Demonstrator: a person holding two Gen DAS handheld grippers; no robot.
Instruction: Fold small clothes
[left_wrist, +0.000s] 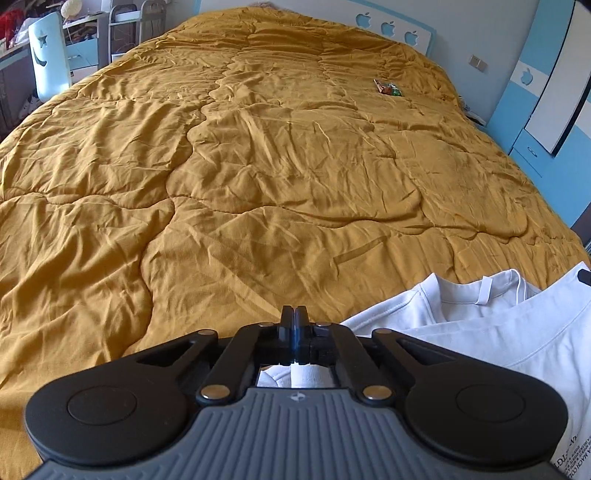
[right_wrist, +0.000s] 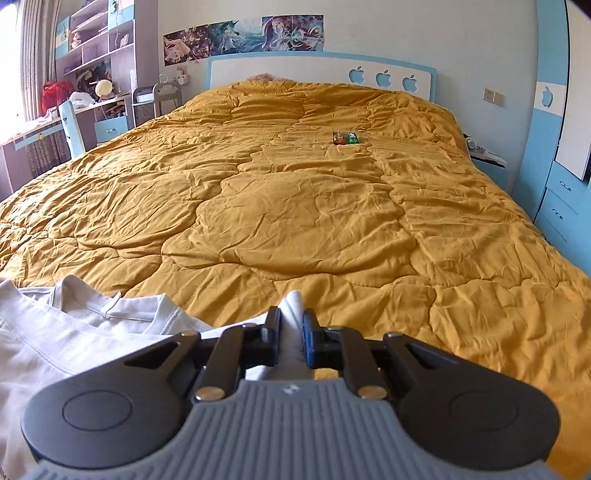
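A white T-shirt (left_wrist: 491, 332) with black print lies at the near edge of a bed, its collar facing up. In the left wrist view it spreads to the right of my left gripper (left_wrist: 294, 314), whose jaws are pressed together with white fabric showing just behind them. In the right wrist view the T-shirt (right_wrist: 74, 332) spreads to the left, and my right gripper (right_wrist: 291, 317) is shut on a fold of its white fabric that sticks up between the jaws.
A mustard quilt (right_wrist: 295, 221) covers the whole bed. A small green and red packet (right_wrist: 345, 138) lies far up the bed, also in the left wrist view (left_wrist: 388, 88). Headboard (right_wrist: 317, 72) behind, desk and chair (right_wrist: 70, 125) left, blue drawers (right_wrist: 557, 206) right.
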